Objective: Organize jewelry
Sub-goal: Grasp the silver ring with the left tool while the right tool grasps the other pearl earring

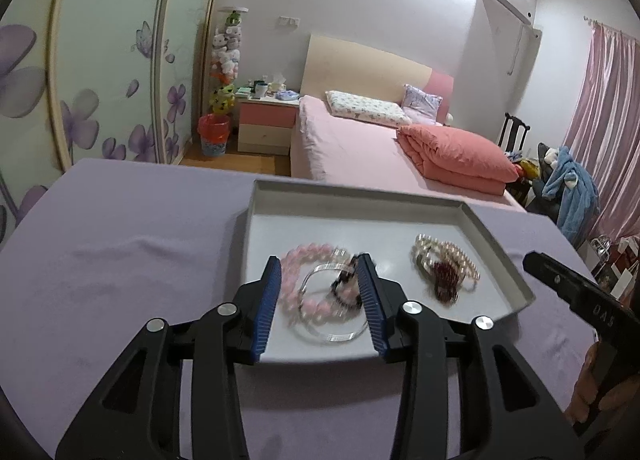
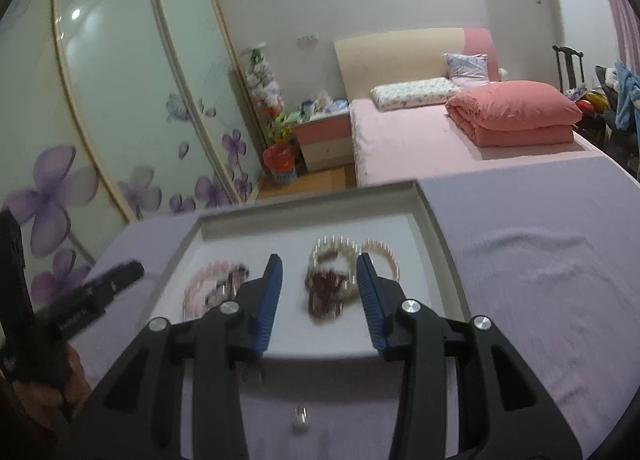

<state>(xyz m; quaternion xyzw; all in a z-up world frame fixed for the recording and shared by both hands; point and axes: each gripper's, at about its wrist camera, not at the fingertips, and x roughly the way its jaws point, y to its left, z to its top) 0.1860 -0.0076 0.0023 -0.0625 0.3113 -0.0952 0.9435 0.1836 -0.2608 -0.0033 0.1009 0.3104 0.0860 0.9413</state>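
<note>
I hold two black grippers with blue ribbed pads over one shallow grey rectangular tray (image 1: 496,248), which sits on a lilac cloth-covered table (image 1: 120,244). My left gripper (image 1: 320,292) stands partly open, its jaws apart and pressing on nothing, hovering above the left half of the tray, where the first heap of jewelry lies: one pink bead bracelet (image 1: 308,302), one clear plastic bangle (image 1: 332,334) and one dark beaded piece (image 1: 344,286), all overlapping. My right gripper (image 2: 320,292) is likewise partly open and grips nothing; it hangs over the right half of the tray, above the second heap: what I count as two pearl-coloured bead bracelets (image 2: 334,246) and one dark red beaded piece (image 2: 326,288) tangled with them, though blur makes that count uncertain. Both heaps rest on the tray floor, apart from each other. Just in front of the tray's near edge, one small pale object (image 2: 299,420) lies on the lilac cloth; it is too blurred for me to tell what it is.
</note>
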